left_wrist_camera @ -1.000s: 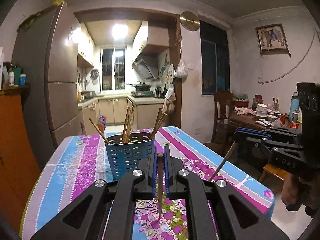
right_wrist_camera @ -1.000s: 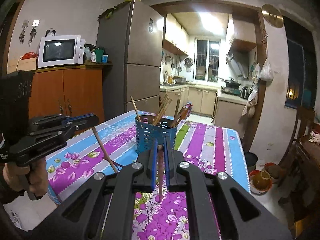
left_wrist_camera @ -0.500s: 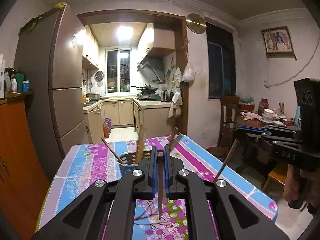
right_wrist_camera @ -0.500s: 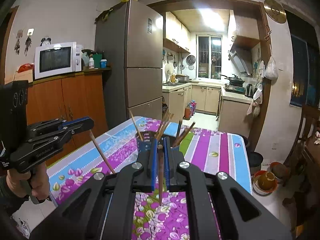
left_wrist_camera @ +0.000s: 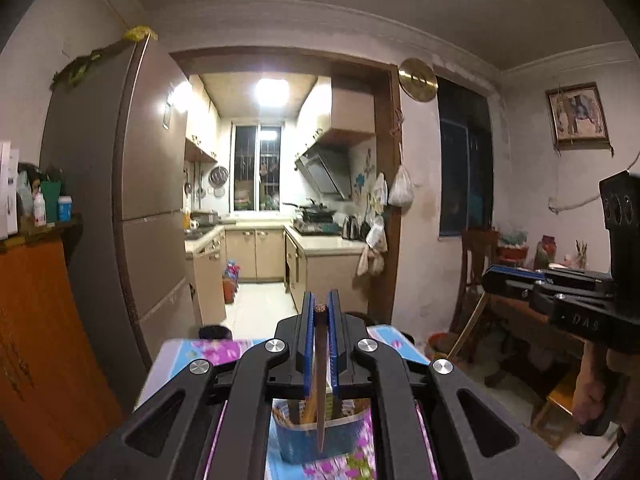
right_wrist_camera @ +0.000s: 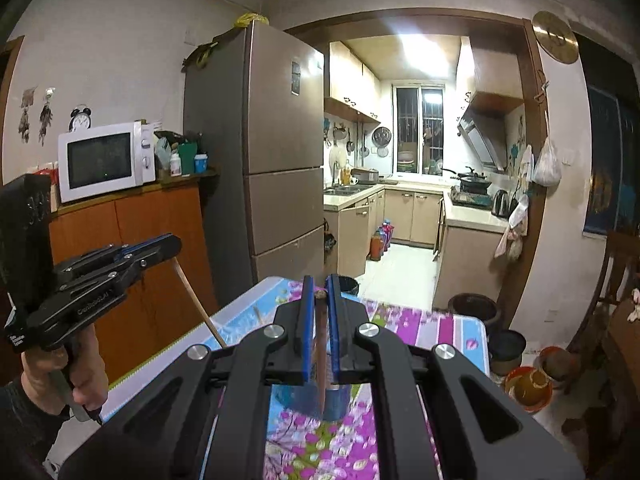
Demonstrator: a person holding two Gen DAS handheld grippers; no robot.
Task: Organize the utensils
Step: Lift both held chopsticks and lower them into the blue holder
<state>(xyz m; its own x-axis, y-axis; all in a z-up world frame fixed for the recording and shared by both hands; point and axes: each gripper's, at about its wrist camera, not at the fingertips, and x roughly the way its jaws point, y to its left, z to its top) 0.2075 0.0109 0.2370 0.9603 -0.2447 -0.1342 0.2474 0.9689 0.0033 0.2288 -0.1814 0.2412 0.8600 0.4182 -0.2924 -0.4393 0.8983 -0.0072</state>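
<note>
My left gripper (left_wrist_camera: 319, 307) is shut on a brown chopstick (left_wrist_camera: 320, 392) that hangs point down over the blue perforated utensil holder (left_wrist_camera: 316, 438), seen below the jaws with several chopsticks in it. My right gripper (right_wrist_camera: 319, 288) is shut on a dark chopstick (right_wrist_camera: 321, 368) that hangs down in front of the same holder (right_wrist_camera: 314, 398). Each gripper shows in the other's view: the right gripper (left_wrist_camera: 490, 280) with its chopstick (left_wrist_camera: 466, 334), the left gripper (right_wrist_camera: 174, 242) with its chopstick (right_wrist_camera: 198, 306).
The holder stands on a table with a floral striped cloth (right_wrist_camera: 420, 326). A tall fridge (right_wrist_camera: 276, 160) and an orange cabinet (right_wrist_camera: 132, 240) with a microwave (right_wrist_camera: 104, 160) stand to the left. A wooden table and chair (left_wrist_camera: 516, 320) are at the right. Bowls and pots (right_wrist_camera: 528, 384) sit on the floor.
Both grippers have risen and moved forward over the table with their chopsticks. The holder has dropped from ahead of the jaws to beneath them.
</note>
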